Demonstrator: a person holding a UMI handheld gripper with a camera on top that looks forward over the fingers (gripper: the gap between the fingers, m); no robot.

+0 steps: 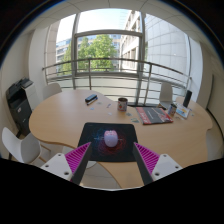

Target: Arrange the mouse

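Observation:
A pale pink mouse [110,138] sits on a dark mouse mat [96,133] at the near edge of a round wooden table [70,115]. My gripper [112,157] is open, its two fingers with magenta pads [78,155] spread wide. The mouse lies just ahead of the fingertips, in line with the gap between them, touching neither pad.
On the table beyond the mat stand a dark mug [122,104], a small flat device [91,99], a magazine [155,115] and a small box [172,109]. White chairs [20,146] surround the table. A black printer [19,99] stands beside the table. Large windows are behind.

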